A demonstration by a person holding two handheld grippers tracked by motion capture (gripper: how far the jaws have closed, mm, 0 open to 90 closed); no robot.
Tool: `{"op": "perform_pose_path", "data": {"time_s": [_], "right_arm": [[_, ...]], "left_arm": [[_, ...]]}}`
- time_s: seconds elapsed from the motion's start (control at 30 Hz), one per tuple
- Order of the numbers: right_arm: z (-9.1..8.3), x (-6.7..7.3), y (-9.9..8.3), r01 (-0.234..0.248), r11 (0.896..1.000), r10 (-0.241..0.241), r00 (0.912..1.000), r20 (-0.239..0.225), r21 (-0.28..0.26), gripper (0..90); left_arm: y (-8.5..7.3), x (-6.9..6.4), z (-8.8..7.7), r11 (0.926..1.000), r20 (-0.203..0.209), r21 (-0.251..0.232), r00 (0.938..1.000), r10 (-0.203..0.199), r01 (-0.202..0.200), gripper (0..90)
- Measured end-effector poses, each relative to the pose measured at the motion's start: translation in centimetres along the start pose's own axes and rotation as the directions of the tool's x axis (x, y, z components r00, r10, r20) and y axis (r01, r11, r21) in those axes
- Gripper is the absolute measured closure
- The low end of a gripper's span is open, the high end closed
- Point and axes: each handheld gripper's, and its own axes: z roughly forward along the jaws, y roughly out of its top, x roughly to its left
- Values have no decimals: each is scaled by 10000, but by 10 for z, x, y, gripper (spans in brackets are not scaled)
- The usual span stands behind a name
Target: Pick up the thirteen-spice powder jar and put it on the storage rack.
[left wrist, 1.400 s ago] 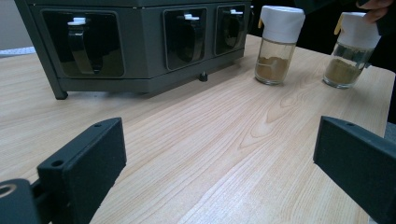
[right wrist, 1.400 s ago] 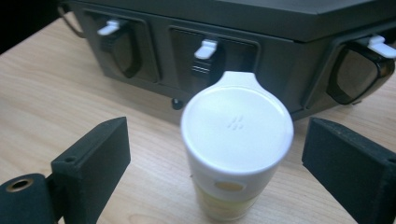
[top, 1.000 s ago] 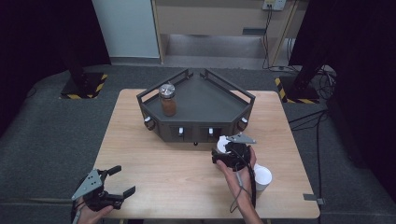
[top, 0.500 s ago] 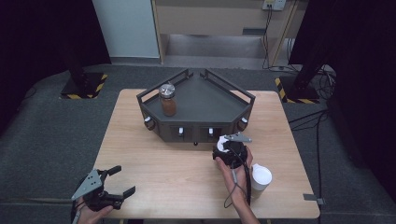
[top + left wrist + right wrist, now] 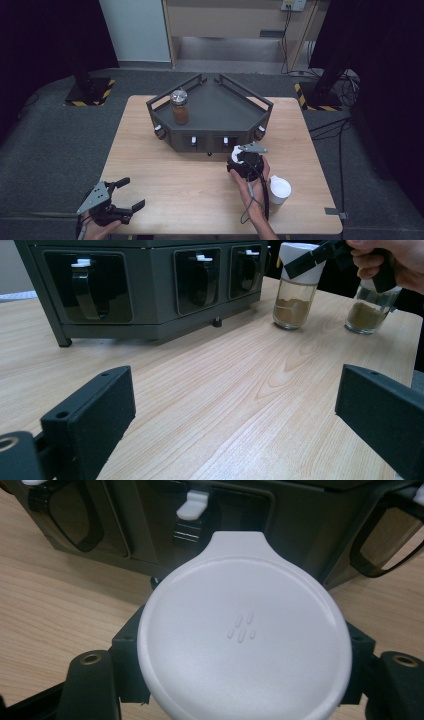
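Note:
My right gripper (image 5: 240,156) is shut on a glass spice jar with a white lid (image 5: 245,630), just in front of the dark rack (image 5: 220,107). Its jaws have just been closing, with the jar between them. In the left gripper view the jar (image 5: 295,300) stands upright on the table, holding brown powder, with the right gripper (image 5: 320,255) clamped at lid level. My left gripper (image 5: 131,193) is open at the table's near left corner, and nothing lies between its jaws (image 5: 235,410). On top of the rack stands a silver-lidded jar (image 5: 179,106).
A second white-lidded jar (image 5: 279,190) stands just right of the right hand; the left gripper view has this second jar (image 5: 367,315) beside the held one. The rack's front (image 5: 150,310) has pockets with white-tipped clips. Bare wooden table (image 5: 190,185) lies between the two grippers.
The right hand has shifted only slightly at the white-lidded jar. The left gripper has stayed where it was.

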Motion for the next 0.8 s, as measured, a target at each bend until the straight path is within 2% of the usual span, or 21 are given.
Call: {"op": "perform_pose_path", "data": {"time_s": [0.17, 0.3, 0.47, 0.6, 0.8], "right_arm": [[-7, -4, 7, 145, 9999, -145, 9992, -382, -20, 304], [-11, -10, 13, 451, 9990, -444, 9957, -814, 72, 304], [-15, -18, 21, 811, 9967, -789, 9864, -1441, 92, 304], [-18, -22, 28, 1144, 9934, -1137, 9793, -1677, -50, 305], [-23, -31, 39, 1407, 9899, -1411, 9667, -2135, -168, 305]], "left_arm": [[0, 0, 0, 10000, 4, 16, 10000, 10, -10, 17], [0, 0, 0, 10000, 3, 7, 10000, -6, 6, 17], [0, 0, 0, 10000, 3, 26, 10000, 5, -5, 16], [0, 0, 0, 10000, 2, 19, 10000, -1, 1, 17], [0, 0, 0, 10000, 3, 27, 10000, 0, 0, 17]]}}
